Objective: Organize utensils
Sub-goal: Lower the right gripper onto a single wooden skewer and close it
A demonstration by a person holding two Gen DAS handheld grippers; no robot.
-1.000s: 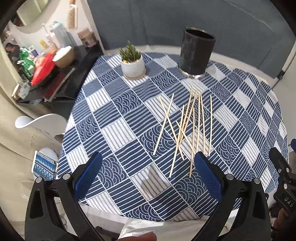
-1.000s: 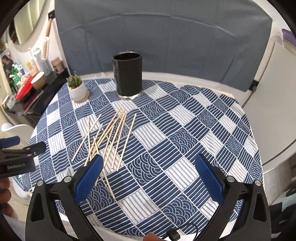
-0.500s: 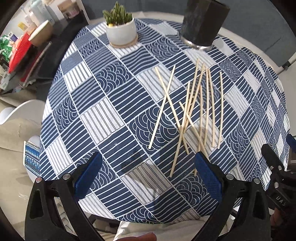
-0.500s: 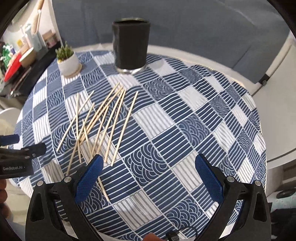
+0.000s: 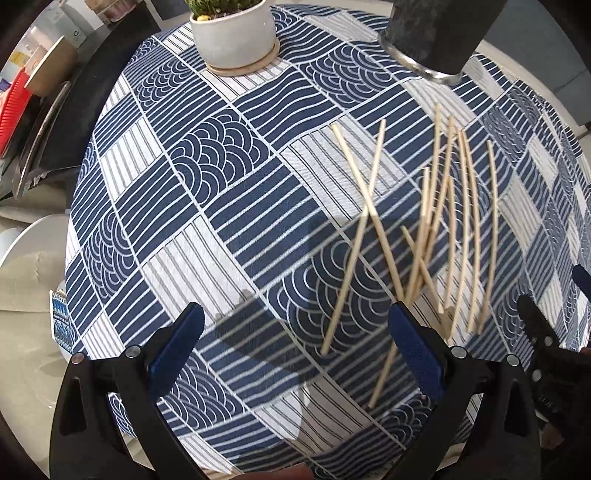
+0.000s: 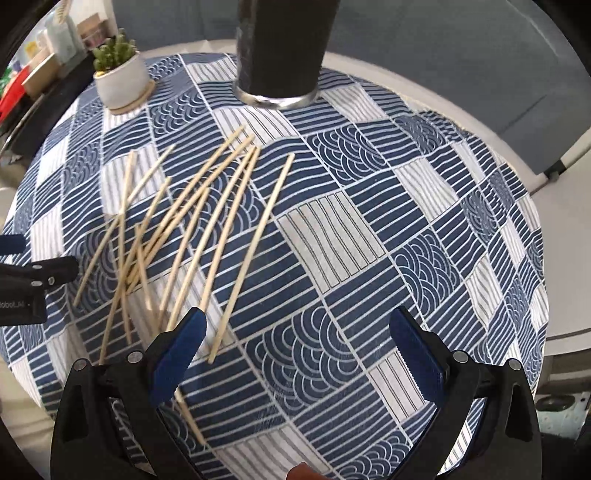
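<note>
Several loose wooden chopsticks lie scattered on the blue-and-white patterned tablecloth; they also show in the right wrist view. A black cylindrical holder stands upright at the far side of the table, and shows in the left wrist view. My left gripper is open and empty, low over the cloth just left of the chopsticks. My right gripper is open and empty, low over the cloth just right of them.
A small succulent in a white pot stands at the far left of the table, also in the right wrist view. A dark side shelf with red and tan dishes is off the table's left edge.
Both grippers have come down and forward toward the table; the chopsticks and holder loom much larger. Both stay open. Nothing on the table has moved.
</note>
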